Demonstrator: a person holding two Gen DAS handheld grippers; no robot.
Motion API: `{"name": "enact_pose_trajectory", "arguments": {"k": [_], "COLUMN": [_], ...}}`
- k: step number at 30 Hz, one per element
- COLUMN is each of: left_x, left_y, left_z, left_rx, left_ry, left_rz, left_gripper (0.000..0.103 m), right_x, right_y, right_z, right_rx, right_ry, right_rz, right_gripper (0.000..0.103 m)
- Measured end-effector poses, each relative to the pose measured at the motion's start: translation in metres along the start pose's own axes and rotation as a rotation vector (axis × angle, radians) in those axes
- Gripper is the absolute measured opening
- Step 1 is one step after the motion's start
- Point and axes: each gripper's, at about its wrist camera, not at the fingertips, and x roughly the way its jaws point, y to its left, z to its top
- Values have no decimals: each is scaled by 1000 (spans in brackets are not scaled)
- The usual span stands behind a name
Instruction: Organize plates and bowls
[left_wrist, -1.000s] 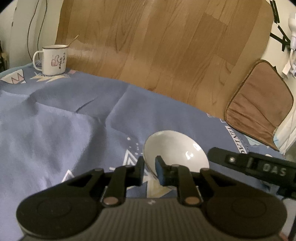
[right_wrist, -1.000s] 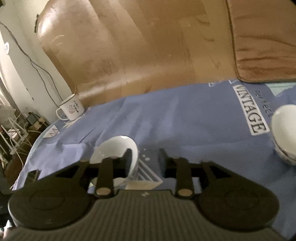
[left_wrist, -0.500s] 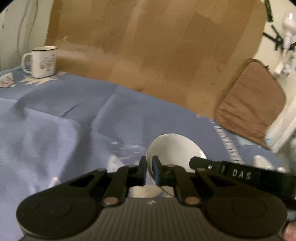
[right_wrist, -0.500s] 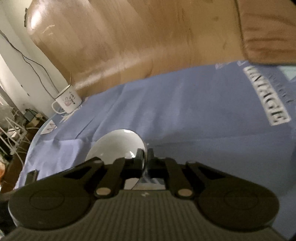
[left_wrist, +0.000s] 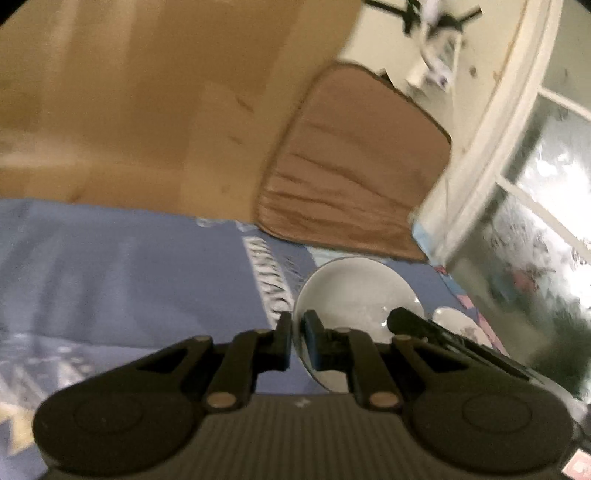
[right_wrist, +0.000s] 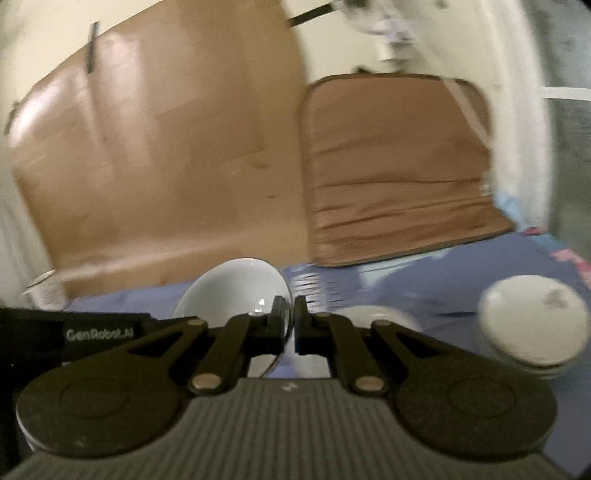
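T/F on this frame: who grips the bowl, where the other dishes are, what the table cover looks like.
1. Both grippers, left and right, clamp the white bowl rim. True.
2. The bowl is full of food. False: it looks empty.
3. The cloth is red. False: blue, with white print.
4. Another white dish sits to the right. True.
5. A brown cushion leans behind the table. True.
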Motion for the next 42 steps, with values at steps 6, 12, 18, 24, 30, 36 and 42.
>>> {"name": "enact_pose_trajectory", "arguments": {"k": [6, 12, 18, 24, 30, 36, 42], "left_x": [32, 37, 19, -3, -19, -25, -29], "left_y": [-20, -26, -27, -25, -20, -15, -7], "left_z": [-5, -4, -3, -15, -38, -57, -68], "left_rx": [45, 72, 94, 144, 169, 183, 171], "left_ry": [48, 39, -13, -53, -70, -64, -53], "left_rz": [21, 53, 70, 139, 170, 191, 225], "left_gripper": [11, 13, 25, 36, 46, 54, 59], "right_x": [7, 8, -10, -27, -38, -42, -48], "right_y": [-29, -34, -35, -29, -25, -10, 1], "right_z": [-9, -11, -15, -31, -48, -60, -69], "right_rx": [45, 75, 96, 83, 98, 57, 63], "right_ry": [31, 3, -73, -119, -100, -72, -63], "right_rz": [-53, -64, -55, -81, -70, -78, -56], "right_gripper": [10, 31, 32, 32, 32, 35, 40]}}
